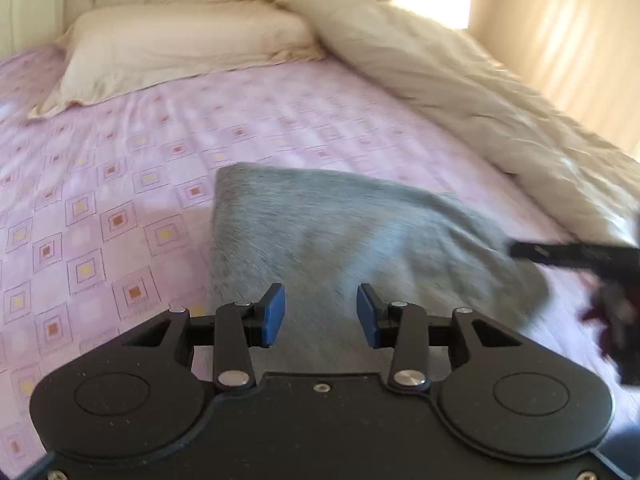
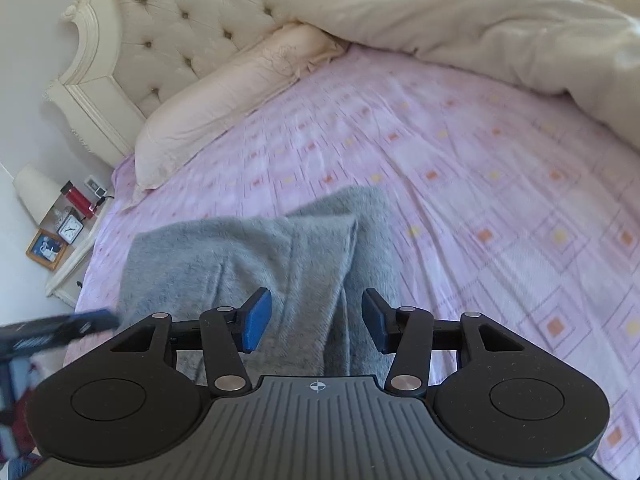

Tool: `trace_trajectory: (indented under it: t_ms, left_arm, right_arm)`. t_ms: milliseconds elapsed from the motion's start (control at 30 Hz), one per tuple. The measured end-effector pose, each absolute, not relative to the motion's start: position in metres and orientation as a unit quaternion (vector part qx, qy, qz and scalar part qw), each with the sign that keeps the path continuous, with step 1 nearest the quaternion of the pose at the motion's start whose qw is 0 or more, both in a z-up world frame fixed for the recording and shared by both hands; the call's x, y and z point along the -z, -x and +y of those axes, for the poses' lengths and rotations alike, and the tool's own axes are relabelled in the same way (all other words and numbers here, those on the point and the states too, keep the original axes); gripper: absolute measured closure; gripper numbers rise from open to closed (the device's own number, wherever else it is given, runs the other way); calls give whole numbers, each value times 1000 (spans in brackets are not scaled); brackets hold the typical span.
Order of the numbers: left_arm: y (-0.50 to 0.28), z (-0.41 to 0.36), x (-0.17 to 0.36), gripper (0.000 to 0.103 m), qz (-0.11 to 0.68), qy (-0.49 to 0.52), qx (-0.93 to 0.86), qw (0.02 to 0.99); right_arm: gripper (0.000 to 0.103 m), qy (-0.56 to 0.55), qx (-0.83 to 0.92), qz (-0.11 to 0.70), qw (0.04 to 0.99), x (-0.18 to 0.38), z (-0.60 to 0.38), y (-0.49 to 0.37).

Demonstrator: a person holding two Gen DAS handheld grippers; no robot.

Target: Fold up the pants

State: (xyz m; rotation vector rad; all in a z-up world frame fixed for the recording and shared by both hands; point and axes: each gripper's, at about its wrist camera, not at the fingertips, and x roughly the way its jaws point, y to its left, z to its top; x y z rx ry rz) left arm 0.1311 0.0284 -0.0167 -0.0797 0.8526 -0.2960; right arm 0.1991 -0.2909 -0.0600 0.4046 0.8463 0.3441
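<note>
Grey pants [image 1: 340,240] lie in a folded heap on the pink patterned bedsheet [image 1: 120,184]. My left gripper [image 1: 321,316] is open, its blue pads just above the near part of the pants, holding nothing. In the right wrist view the pants [image 2: 256,256] show overlapping layers with a fold ridge running down the middle. My right gripper [image 2: 316,322] is open above the near end of that ridge, empty. The right gripper shows as a dark blurred bar at the right edge of the left wrist view [image 1: 576,256], and the left gripper shows likewise in the right wrist view [image 2: 56,330].
A cream pillow [image 1: 180,48] lies by the tufted headboard [image 2: 192,12]. A bunched cream duvet [image 1: 480,100] lines the bed's right side. A nightstand [image 2: 68,232] with a lamp, a clock, a red bottle and a photo frame stands at the left.
</note>
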Motion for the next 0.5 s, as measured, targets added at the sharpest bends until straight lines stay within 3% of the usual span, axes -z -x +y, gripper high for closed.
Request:
trace_trajectory:
  t_ms: [167,300,367,500]
  left_arm:
    - [-170,51,66,52,471,45,59,879]
    - [-166,63,68,52,455,62,65,886]
    - [-165,60,70,52,451,42,69,889]
    - [-161,60,71,52,445,37,68,892]
  right_arm:
    - [50,-190,-189,416,869,73,-283,-195]
    - [49,-235,-179,412,862,83,-282,-203]
    - [88,-266,-183,409,854,83,-278,-206]
    - [89,-117,-198,362,903,38,-240,-195]
